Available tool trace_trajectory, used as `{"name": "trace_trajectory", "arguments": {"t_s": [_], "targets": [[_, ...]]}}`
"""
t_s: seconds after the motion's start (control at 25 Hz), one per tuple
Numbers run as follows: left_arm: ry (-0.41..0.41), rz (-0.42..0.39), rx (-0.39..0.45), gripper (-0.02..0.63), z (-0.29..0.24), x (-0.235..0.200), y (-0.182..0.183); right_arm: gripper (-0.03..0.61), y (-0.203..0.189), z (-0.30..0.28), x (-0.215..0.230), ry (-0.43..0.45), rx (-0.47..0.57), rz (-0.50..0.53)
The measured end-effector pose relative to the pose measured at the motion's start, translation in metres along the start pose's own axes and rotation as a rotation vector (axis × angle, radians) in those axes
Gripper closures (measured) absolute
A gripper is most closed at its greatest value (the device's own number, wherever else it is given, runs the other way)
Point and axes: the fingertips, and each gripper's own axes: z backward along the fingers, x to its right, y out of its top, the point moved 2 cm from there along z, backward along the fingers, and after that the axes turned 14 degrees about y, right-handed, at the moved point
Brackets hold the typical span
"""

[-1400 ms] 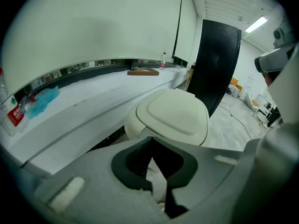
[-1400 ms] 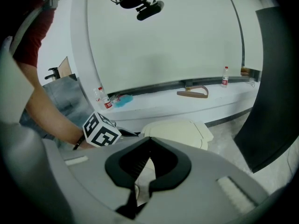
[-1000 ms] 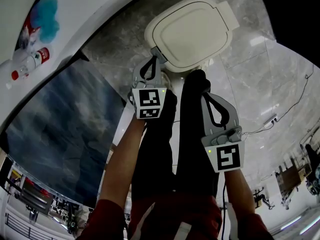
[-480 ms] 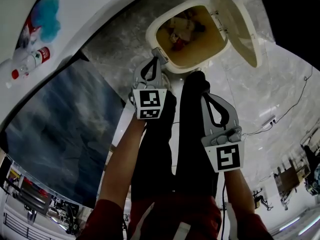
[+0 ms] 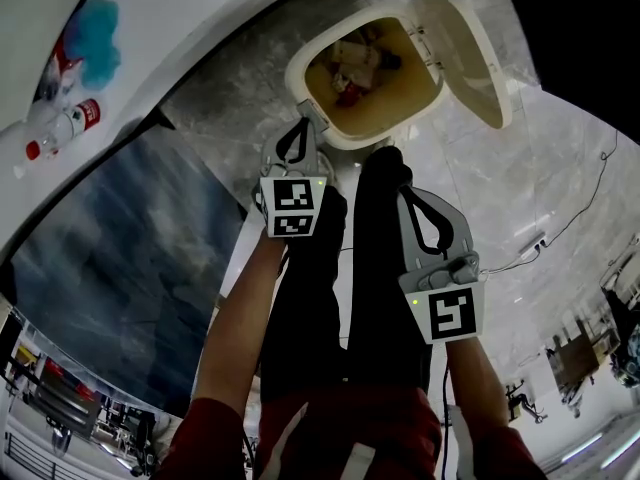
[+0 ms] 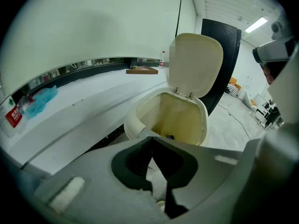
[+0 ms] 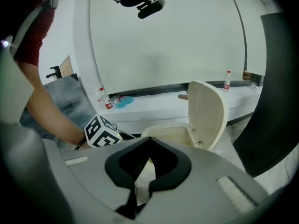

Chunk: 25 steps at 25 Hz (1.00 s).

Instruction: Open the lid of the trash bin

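The cream trash bin (image 5: 313, 50) stands on the marble floor with its lid (image 5: 460, 53) swung up to the right, and rubbish shows inside. My left gripper (image 5: 308, 111) is shut and empty, its tips at the bin's near rim. My right gripper (image 5: 404, 190) is also shut and empty, held lower right beside a black-trousered leg whose foot (image 5: 388, 158) sits at the bin's base. In the left gripper view the open bin (image 6: 140, 120) and upright lid (image 6: 196, 64) lie just beyond the closed jaws. The right gripper view shows the lid (image 7: 208, 113) edge-on.
A white ledge runs at the left with a plastic bottle (image 5: 65, 123) and a blue cloth (image 5: 90, 33) on it. Below it is a blue-grey panel (image 5: 120, 258). A thin cable (image 5: 590, 198) crosses the floor at the right, and a black panel (image 5: 590, 38) stands behind the bin.
The bin's lid was shut one second ago and has swung up to stand open. Both grippers have stayed almost where they were.
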Motion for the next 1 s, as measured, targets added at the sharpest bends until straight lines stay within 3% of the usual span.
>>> {"name": "trace_trajectory", "arguments": {"t_s": [0.36, 0.68, 1.0], "targets": [[-0.003, -0.027, -0.047, 0.609, 0.016, -0.001, 0.02, 0.578, 0.033, 0.015, 0.001, -0.018, 0.026, 0.041], [-0.033, -0.026, -0.015, 0.611, 0.078, -0.006, 0.058, 0.578, 0.082, 0.039, -0.012, -0.042, 0.084, 0.096], [-0.01, 0.008, 0.097, 0.611, 0.153, -0.024, 0.123, 0.578, 0.126, 0.07, -0.025, -0.082, 0.12, 0.151]]}}
